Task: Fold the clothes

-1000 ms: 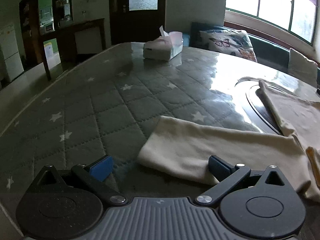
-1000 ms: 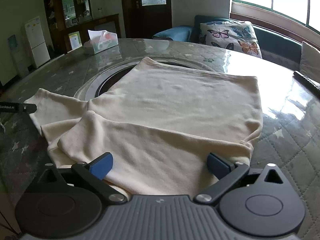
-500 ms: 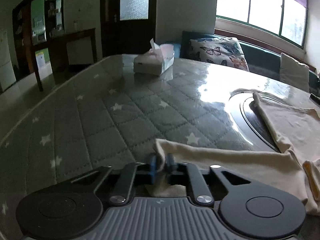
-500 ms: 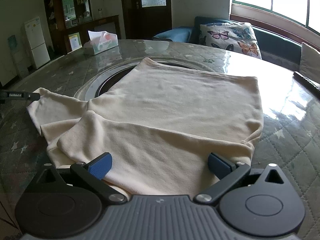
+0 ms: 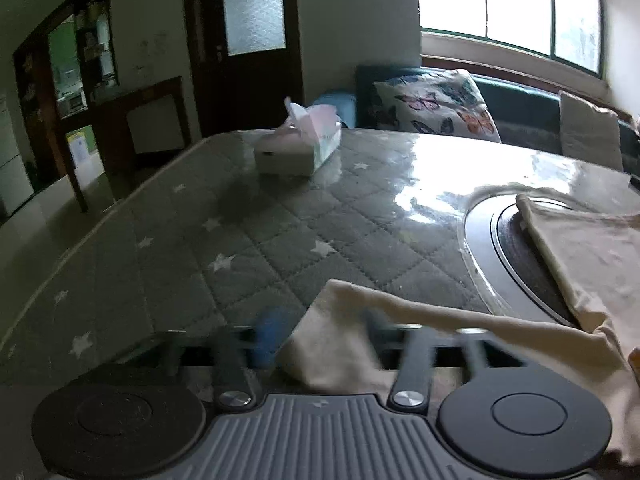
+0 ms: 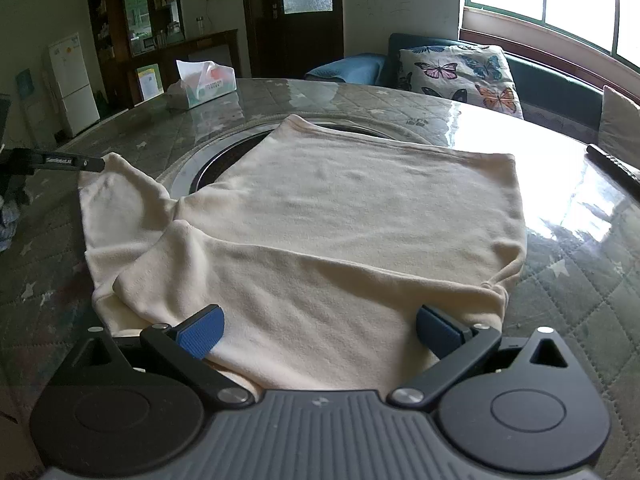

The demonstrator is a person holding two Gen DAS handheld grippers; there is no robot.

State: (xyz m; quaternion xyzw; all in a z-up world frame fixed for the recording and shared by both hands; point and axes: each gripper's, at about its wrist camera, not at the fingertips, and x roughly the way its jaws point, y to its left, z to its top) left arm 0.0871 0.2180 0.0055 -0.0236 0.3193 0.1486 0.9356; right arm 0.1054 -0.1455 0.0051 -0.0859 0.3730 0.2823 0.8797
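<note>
A cream long-sleeved shirt (image 6: 344, 216) lies flat on the quilted star-pattern table (image 6: 568, 280), one sleeve folded across its near edge. My right gripper (image 6: 318, 320) stands open low over that near edge, nothing between its fingers. The other sleeve (image 5: 440, 316) stretches left, its cuff end (image 5: 328, 340) raised off the table. My left gripper (image 5: 324, 332) is blurred; its fingers stand partly apart, open, with the cuff end bunched between them. In the right wrist view the left gripper's tip (image 6: 92, 164) meets the sleeve's lifted end (image 6: 112, 160).
A tissue box (image 5: 298, 150) stands at the far side of the table. The shirt partly covers a dark round inset (image 5: 516, 256) with a metal ring. A dark remote (image 6: 612, 164) lies at the right edge. A sofa with a butterfly pillow (image 6: 460, 76) is behind.
The left gripper shut on the sleeve's end, then lifted it and carried it slightly right; its fingers now stand wider apart than half a second ago. The right gripper has barely moved.
</note>
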